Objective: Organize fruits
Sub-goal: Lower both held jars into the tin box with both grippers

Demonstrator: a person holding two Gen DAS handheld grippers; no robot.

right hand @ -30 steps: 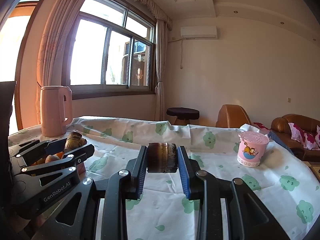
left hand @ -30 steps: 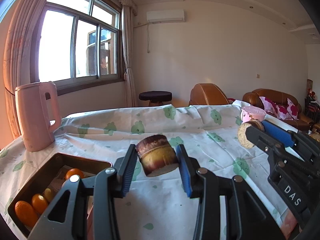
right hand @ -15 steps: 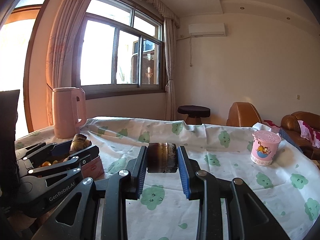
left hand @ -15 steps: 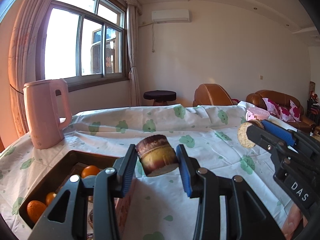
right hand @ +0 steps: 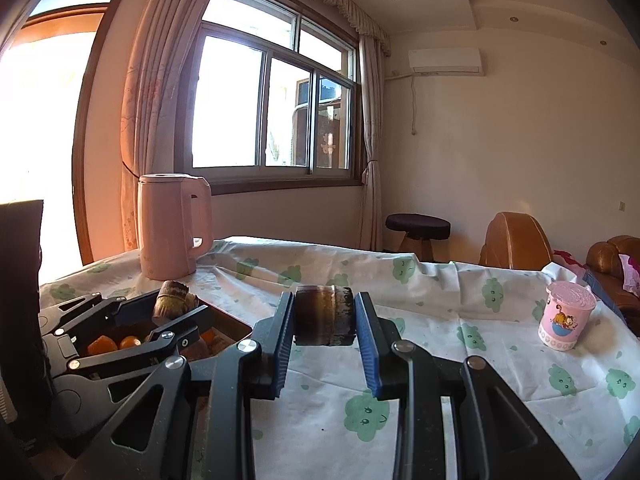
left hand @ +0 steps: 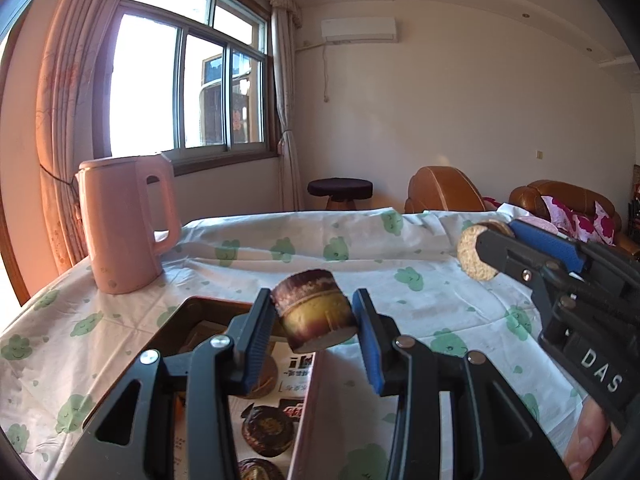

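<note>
Both grippers are carrying sugarcane pieces above the table: the left gripper (left hand: 314, 322) is clamping one (left hand: 314, 312) over the box (left hand: 176, 312) (oranges inside), the right gripper (right hand: 324, 322) is clamping another (right hand: 324, 316); lowering each gently seems wise.

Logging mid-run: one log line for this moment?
left hand-held gripper: shut on sugarcane piece | right hand-held gripper: shut on second piece | box: below left

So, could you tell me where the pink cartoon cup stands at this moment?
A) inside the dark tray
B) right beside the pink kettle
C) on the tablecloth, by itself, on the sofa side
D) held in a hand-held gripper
C: in the right wrist view the pink cup stands alone on the tablecloth, far from the kettle and the tray.
</note>
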